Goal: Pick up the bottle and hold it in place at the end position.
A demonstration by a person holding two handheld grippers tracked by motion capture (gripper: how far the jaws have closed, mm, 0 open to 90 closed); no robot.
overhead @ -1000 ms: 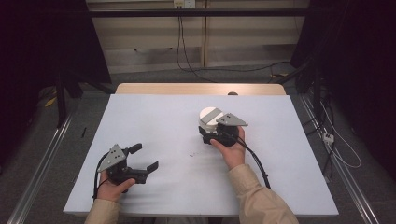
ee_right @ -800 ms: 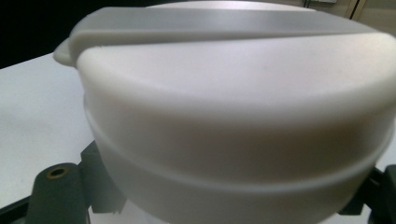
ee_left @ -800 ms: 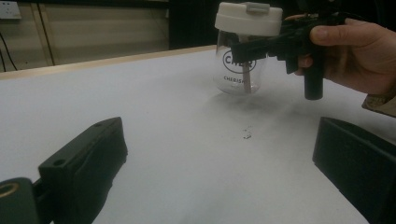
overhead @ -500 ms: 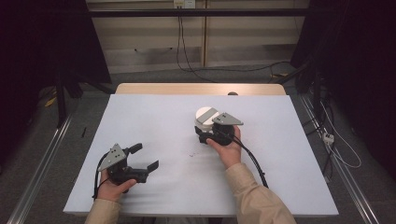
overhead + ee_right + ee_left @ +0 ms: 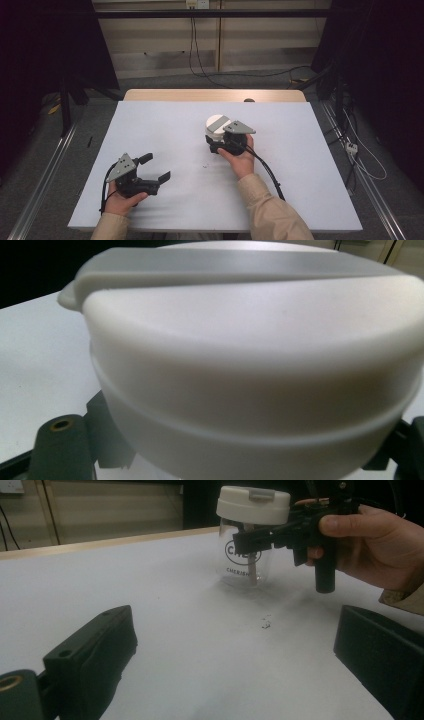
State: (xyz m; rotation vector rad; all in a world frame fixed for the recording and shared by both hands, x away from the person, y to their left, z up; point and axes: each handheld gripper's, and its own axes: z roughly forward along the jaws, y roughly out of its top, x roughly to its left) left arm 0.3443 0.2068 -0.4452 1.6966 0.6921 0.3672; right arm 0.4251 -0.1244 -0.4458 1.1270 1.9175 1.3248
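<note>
A clear jar (image 5: 247, 567) with dark lettering and a white lid (image 5: 217, 122) stands on the white table top (image 5: 300, 150), right of the middle. My right gripper (image 5: 218, 139) is shut on the jar just under the lid. One black jaw crosses the front of the glass in the left gripper view. In the right gripper view the lid (image 5: 250, 340) is close up, with a jaw low on each side. My left gripper (image 5: 156, 167) rests at the near left, open, with nothing between its fingers (image 5: 95, 655).
A few dark specks (image 5: 265, 625) lie on the table between the grippers. A wooden strip (image 5: 215, 95) runs along the far edge. Cables (image 5: 360, 160) and metal rails lie on the floor to either side.
My right gripper and the jar have shifted slightly to the left. The left gripper has stayed where it was.
</note>
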